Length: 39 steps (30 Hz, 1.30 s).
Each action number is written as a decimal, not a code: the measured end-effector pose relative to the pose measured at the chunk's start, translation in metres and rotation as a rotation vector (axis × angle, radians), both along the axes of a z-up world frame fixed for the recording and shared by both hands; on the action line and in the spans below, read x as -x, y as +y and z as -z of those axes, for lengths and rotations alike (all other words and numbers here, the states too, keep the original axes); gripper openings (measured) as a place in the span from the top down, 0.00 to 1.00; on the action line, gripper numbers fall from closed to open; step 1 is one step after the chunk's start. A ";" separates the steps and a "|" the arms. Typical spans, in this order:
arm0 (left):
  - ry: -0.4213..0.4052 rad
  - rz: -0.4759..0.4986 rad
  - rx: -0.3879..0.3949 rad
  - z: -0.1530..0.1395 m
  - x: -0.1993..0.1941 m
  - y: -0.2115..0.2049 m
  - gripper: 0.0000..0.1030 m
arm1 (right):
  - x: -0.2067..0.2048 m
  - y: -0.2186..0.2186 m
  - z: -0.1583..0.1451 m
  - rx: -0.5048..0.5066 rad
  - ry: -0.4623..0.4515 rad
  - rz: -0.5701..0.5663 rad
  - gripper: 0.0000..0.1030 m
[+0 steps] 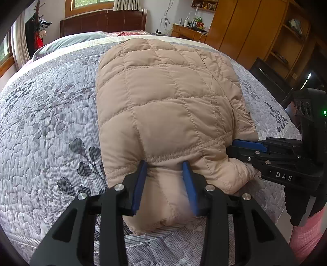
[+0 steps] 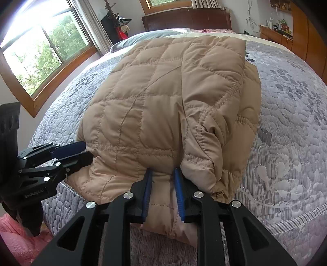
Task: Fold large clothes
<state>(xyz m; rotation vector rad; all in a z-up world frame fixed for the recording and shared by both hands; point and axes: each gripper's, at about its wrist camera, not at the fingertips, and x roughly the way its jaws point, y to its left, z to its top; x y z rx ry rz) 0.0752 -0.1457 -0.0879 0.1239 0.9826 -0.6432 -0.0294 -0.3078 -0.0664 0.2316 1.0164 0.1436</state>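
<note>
Left gripper (image 1: 165, 165) has its blue pads pinched on the near hem of the tan quilted jacket (image 1: 167, 98), padding bulging between them. Right gripper (image 2: 163, 173) is clamped the same way on that hem, further along. From the left wrist view the right gripper's body reads "DAS"; from the right wrist view the left one reads "GenRobot.AI". The jacket lies folded lengthwise on the grey leaf-print bedspread (image 1: 47, 122), reaching toward the dark headboard (image 2: 186, 19).
</note>
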 end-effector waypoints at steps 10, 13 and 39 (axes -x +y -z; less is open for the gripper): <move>0.002 0.000 0.001 0.000 0.000 0.000 0.64 | 0.001 0.001 0.000 -0.002 0.000 0.003 0.79; 0.005 -0.001 0.004 0.000 0.000 0.001 0.64 | 0.001 0.000 0.000 -0.011 0.006 0.007 0.79; -0.047 -0.054 0.023 -0.037 -0.008 0.022 0.49 | 0.005 -0.049 -0.066 -0.052 -0.093 0.043 0.31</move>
